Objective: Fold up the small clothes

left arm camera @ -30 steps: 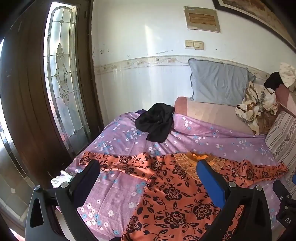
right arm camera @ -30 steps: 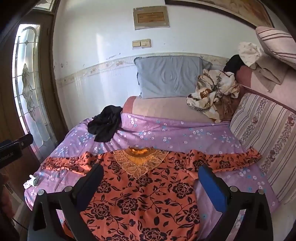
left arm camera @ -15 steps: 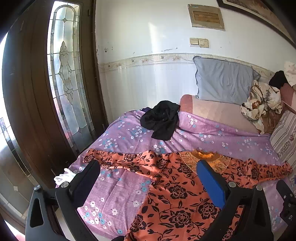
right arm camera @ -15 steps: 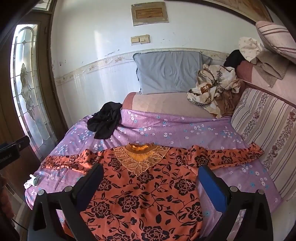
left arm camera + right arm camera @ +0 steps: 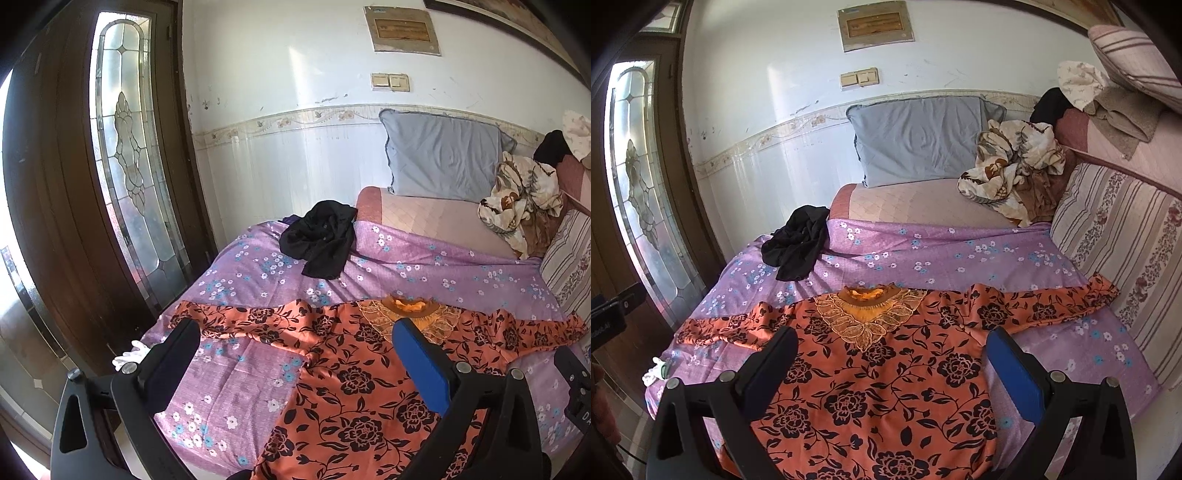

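Orange floral blouse (image 5: 886,373) flat, apparently below both gaping tools (image 5: 295,354) (image 5: 892,360)

Letters "DA" on other claw's body (image 5: 581,415), wall plaque (image 5: 875,24) writing too blurred to read

An orange blouse (image 5: 879,373) with black roses lies on a purple bedsheet (image 5: 960,254) dotted with white and blue flowers. Behind it sit a black garment (image 5: 798,247) and a grey pillow (image 5: 919,136).

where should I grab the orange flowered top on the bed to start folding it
Probably the orange top by its sleeve ends: left cuff, right cuff. It lies flat, sleeves spread sideways, so pinch each thin edge from above. Both grippers, left and right, are open.
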{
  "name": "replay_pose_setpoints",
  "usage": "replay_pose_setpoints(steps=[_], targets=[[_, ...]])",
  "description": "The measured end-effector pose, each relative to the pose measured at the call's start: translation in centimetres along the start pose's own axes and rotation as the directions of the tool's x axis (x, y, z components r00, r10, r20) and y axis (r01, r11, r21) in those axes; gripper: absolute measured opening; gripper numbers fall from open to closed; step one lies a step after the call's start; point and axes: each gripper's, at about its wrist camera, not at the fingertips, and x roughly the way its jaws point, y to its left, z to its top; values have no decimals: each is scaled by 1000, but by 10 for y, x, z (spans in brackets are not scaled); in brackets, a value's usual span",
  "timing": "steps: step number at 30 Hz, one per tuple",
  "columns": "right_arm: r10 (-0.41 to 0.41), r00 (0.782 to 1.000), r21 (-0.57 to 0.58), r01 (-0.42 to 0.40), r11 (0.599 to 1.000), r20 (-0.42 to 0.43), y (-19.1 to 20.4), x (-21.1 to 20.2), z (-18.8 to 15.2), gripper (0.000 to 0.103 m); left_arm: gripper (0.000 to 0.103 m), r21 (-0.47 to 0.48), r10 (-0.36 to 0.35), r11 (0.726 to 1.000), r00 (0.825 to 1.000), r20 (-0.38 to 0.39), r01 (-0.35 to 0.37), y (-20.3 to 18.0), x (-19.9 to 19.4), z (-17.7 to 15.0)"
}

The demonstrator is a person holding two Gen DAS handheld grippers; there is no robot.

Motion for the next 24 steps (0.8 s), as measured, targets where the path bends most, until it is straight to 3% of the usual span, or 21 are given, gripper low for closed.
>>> replay_pose_setpoints(steps=[16,24], targets=[[69,996,66,-73,995,57,-22,-27,-2,103,103,44,60,997,996,69,-63,-6,-56,-1],[21,998,84,-26,996,57,-39,-30,-4,103,103,72,13,997,998,56,-17,-25,-40,0]])
